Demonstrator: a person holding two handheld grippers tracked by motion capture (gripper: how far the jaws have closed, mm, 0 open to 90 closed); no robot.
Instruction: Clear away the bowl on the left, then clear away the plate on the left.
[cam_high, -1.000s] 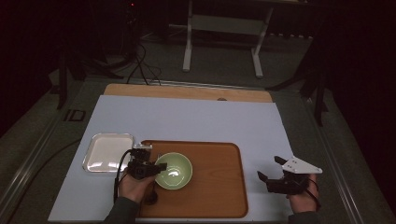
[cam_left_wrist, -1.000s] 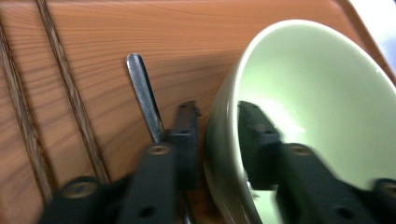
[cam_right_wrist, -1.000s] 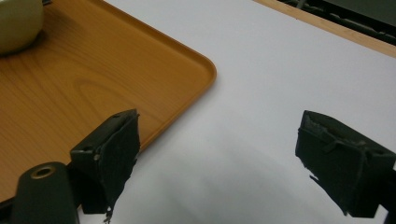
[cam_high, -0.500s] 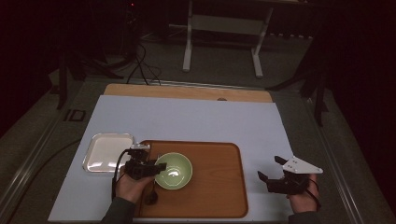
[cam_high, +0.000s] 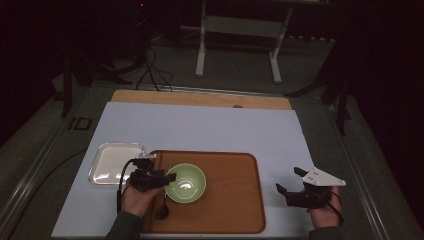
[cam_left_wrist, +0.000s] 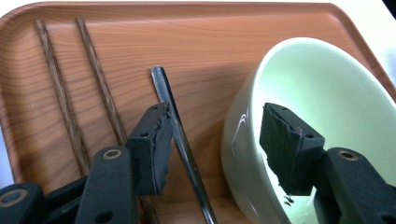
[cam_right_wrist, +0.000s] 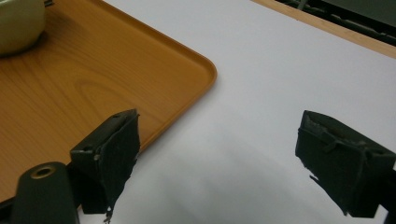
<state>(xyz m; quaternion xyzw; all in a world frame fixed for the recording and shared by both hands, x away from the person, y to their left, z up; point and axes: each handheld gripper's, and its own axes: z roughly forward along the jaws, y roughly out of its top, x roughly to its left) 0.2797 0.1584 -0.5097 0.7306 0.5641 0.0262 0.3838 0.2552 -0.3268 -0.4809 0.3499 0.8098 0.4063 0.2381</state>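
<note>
A pale green bowl (cam_high: 185, 183) (cam_left_wrist: 322, 93) stands on the left part of a wooden tray (cam_high: 235, 200) (cam_left_wrist: 210, 37). My left gripper (cam_high: 170, 177) (cam_left_wrist: 217, 116) straddles the bowl's left rim, one pad inside and the other outside, well clear of the wall. Its jaws have just been opening and are open, with the rim between them unpressed. A dark metal utensil handle (cam_left_wrist: 180, 135) lies on the tray beside the bowl, near two wooden chopsticks (cam_left_wrist: 62, 93). My right gripper (cam_high: 287, 180) (cam_right_wrist: 217, 121) hovers open over the white mat, just off the tray's right corner (cam_right_wrist: 205, 70).
A shiny square metal dish (cam_high: 116, 162) sits on the white mat (cam_high: 200, 125) left of the tray. A wooden board edge (cam_high: 200, 97) runs along the far side. Beyond it are a dark floor, cables and a stand's legs.
The left gripper stays at the bowl's left rim and its jaws look wider apart than before. The bowl and the right gripper have not moved.
</note>
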